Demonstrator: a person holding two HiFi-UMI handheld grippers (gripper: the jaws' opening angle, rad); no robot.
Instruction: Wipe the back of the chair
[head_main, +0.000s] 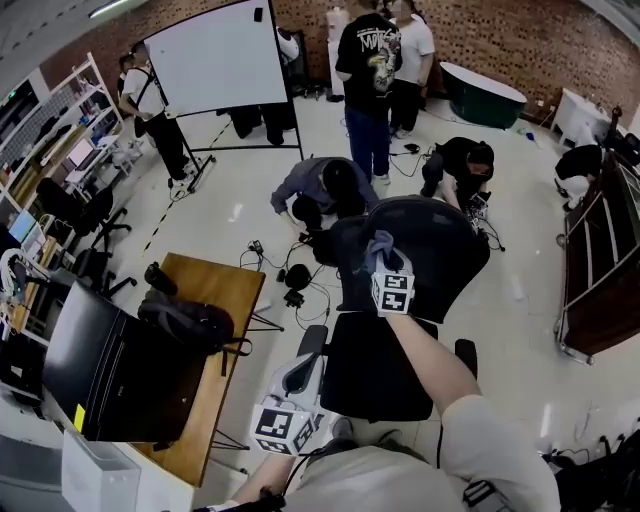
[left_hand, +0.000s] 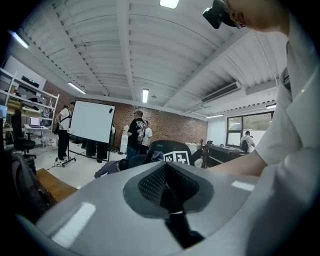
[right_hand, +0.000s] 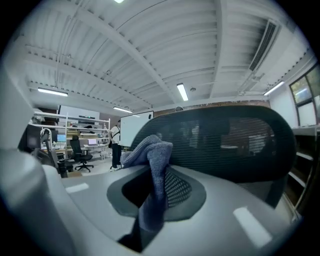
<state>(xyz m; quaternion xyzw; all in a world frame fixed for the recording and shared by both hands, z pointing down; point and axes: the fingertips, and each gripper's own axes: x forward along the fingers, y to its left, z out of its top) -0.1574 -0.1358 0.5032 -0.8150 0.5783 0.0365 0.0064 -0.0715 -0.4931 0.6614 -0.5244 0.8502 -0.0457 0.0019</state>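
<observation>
A black office chair stands in front of me, its mesh back (head_main: 440, 250) facing me and its seat (head_main: 375, 365) below. My right gripper (head_main: 383, 258) is shut on a blue-grey cloth (head_main: 380, 244), which it holds at the upper left part of the back. In the right gripper view the cloth (right_hand: 152, 160) hangs from the jaws, just short of the mesh back (right_hand: 235, 145). My left gripper (head_main: 305, 362) is low, beside the chair's left armrest (head_main: 312, 340). In the left gripper view the left gripper (left_hand: 167, 192) is shut with nothing in it.
A wooden table (head_main: 225, 290) at left carries a black backpack (head_main: 185, 322) and a monitor (head_main: 100, 365). Two people crouch on the floor behind the chair (head_main: 320, 190) (head_main: 460, 165) among cables (head_main: 295, 275). Others stand farther back by a whiteboard (head_main: 218, 55). A dark cabinet (head_main: 600, 260) stands at right.
</observation>
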